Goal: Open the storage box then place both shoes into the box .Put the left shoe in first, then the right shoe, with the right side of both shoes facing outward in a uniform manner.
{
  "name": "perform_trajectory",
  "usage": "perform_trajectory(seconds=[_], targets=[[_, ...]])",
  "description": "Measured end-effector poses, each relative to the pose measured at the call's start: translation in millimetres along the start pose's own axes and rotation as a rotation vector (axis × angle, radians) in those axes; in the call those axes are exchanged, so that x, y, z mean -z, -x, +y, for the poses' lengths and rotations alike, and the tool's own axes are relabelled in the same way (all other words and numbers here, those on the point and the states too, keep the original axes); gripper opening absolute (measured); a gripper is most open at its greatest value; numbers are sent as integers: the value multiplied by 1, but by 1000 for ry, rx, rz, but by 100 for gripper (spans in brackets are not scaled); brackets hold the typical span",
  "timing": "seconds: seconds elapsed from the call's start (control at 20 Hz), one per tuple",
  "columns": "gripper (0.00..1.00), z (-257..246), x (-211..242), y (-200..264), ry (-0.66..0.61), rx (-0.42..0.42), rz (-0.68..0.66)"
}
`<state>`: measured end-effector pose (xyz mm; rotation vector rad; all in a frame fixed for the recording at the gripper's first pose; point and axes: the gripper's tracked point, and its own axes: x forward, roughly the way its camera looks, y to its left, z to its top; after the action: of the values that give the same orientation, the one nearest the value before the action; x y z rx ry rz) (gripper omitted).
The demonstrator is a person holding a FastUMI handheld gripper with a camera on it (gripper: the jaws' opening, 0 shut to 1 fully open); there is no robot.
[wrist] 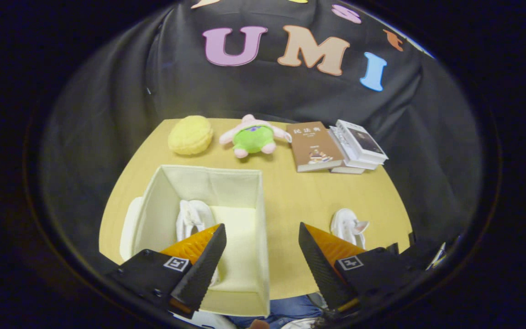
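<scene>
A light wood table [299, 201] is seen from above, w/ dark cloth hung behind it as the booth wall.

The storage box [259, 219], cream fabric, is seen open on the table, just ahead of the fingers and partly under the left one; its right wall runs up through the gap between the two fingers. The lid [128, 228] appears to be propped against the box's outer left wall, though only a pale edge is visible. One white shoe [192, 219] is seen inside the box, against the left inner wall, just beyond the left fingertip, which overlaps its near end. Which way it faces can't be told. The rest of the box floor is bare.

The second white shoe [347, 226] is seen on the tabletop outside the box, just beyond the right finger, w/ its near part hidden behind that finger. It is well apart from the box, w/ bare wood between.

The gripper [262, 240] is held wide apart; nothing is gripped between the fingers, and neither finger is seen pressing on either shoe.

Further beyond the fingers, at the far edge of the table: a yellow round plush [190, 135] beyond the left finger, a green and pink soft toy [254, 137] approx. straight ahead, then a brown book [314, 146] lying flat, and just beside it a stack of white books [359, 146] beyond the right finger. The brown book and the stack are touching or nearly so.

Blue denim fabric [290, 308] is visible below the near table edge, between the fingers' bases.
</scene>
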<state>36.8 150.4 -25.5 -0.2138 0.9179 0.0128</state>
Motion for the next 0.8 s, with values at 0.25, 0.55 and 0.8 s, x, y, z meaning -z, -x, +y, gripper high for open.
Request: perform_trajectory(seconds=[0.25, 0.55, 0.8], targets=[[100, -61, 26, -24, -7, 133, 73], [100, -126, 70, -51, -41, 246, 186], [98, -184, 98, -65, -41, 346, 267]])
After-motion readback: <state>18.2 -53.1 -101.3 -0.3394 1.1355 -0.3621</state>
